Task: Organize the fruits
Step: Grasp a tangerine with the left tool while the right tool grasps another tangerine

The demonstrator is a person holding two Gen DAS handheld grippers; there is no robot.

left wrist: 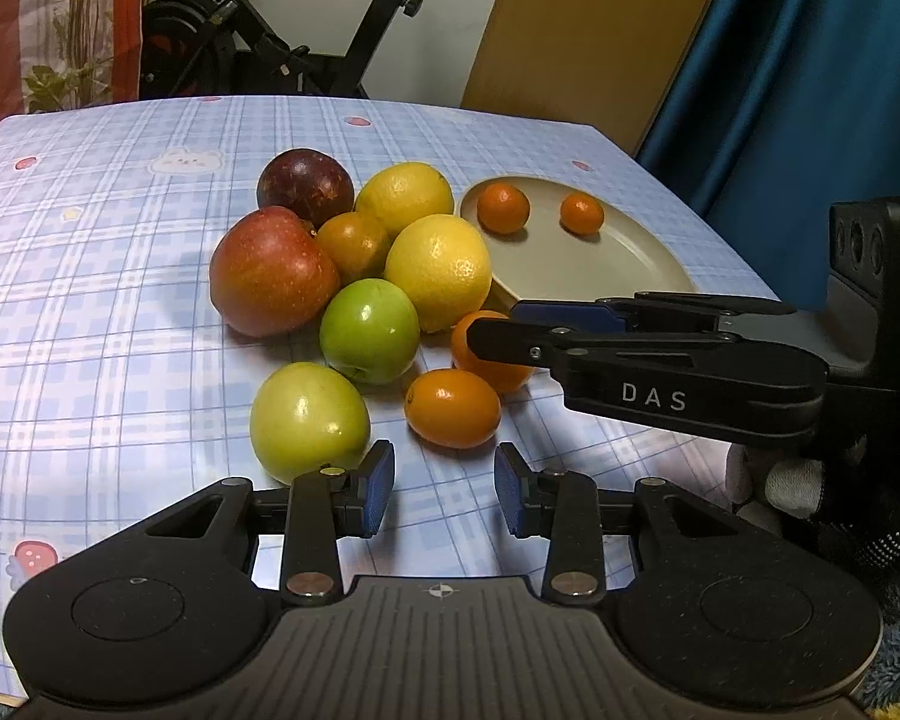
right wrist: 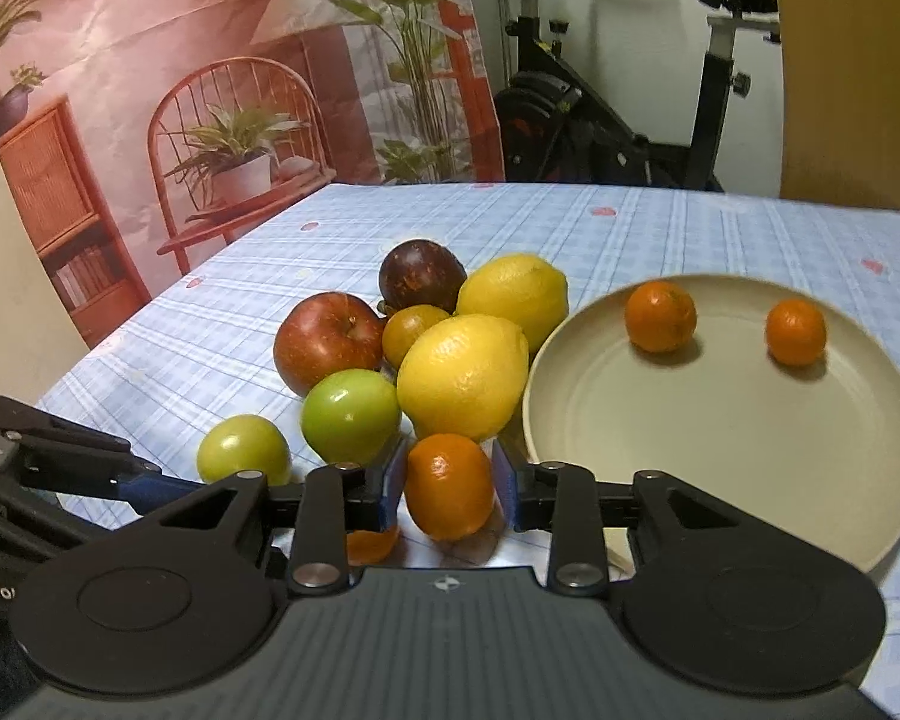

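My right gripper (right wrist: 447, 486) is shut on a small orange (right wrist: 448, 474) just left of the beige plate (right wrist: 720, 438). From the left wrist view it (left wrist: 498, 330) reaches in from the right onto that orange (left wrist: 498, 375). Two small oranges (left wrist: 503, 207) (left wrist: 582, 213) lie on the plate (left wrist: 570, 270). Piled left of it are a red apple (left wrist: 270, 273), a dark purple fruit (left wrist: 305, 186), two lemons (left wrist: 405, 195) (left wrist: 438, 270) and two green apples (left wrist: 369, 330) (left wrist: 309, 420). Another orange (left wrist: 453, 408) lies loose just ahead of my left gripper (left wrist: 444, 492), whose pads stand apart with nothing between them.
The table wears a blue checked cloth (left wrist: 90, 300); its far edge and right edge are close to the plate. An exercise bike (left wrist: 258, 30) stands behind the table, with a blue curtain (left wrist: 810, 90) to the right. A printed backdrop (right wrist: 150, 120) hangs on the left.
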